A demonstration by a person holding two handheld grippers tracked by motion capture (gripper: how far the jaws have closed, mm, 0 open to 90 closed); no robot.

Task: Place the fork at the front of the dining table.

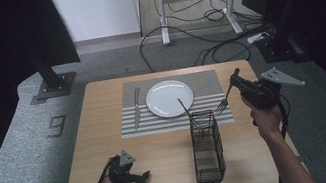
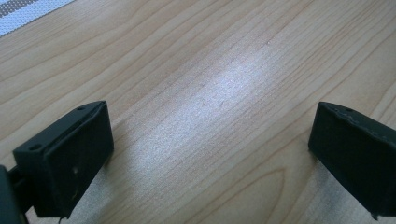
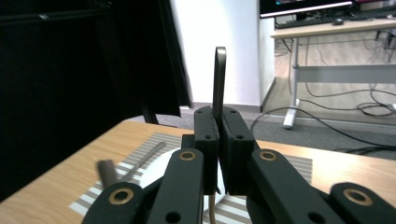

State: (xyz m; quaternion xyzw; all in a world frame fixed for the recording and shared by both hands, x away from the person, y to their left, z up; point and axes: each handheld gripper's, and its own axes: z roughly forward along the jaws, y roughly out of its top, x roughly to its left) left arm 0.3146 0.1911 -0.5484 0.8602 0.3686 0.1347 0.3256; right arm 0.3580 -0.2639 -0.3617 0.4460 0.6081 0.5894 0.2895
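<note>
My right gripper hovers over the table's right side, shut on the handle of a fork whose tines point down and left toward a black wire caddy. In the right gripper view the jaws pinch the fork handle, which sticks up above them. A thin utensil handle leans out of the caddy's top. My left gripper rests on the wooden table at the front left, open; its fingers stand wide apart over bare wood.
A white plate sits on a striped placemat at the table's far middle, with a knife to its left. A dark stand base, cables and a desk are on the floor beyond.
</note>
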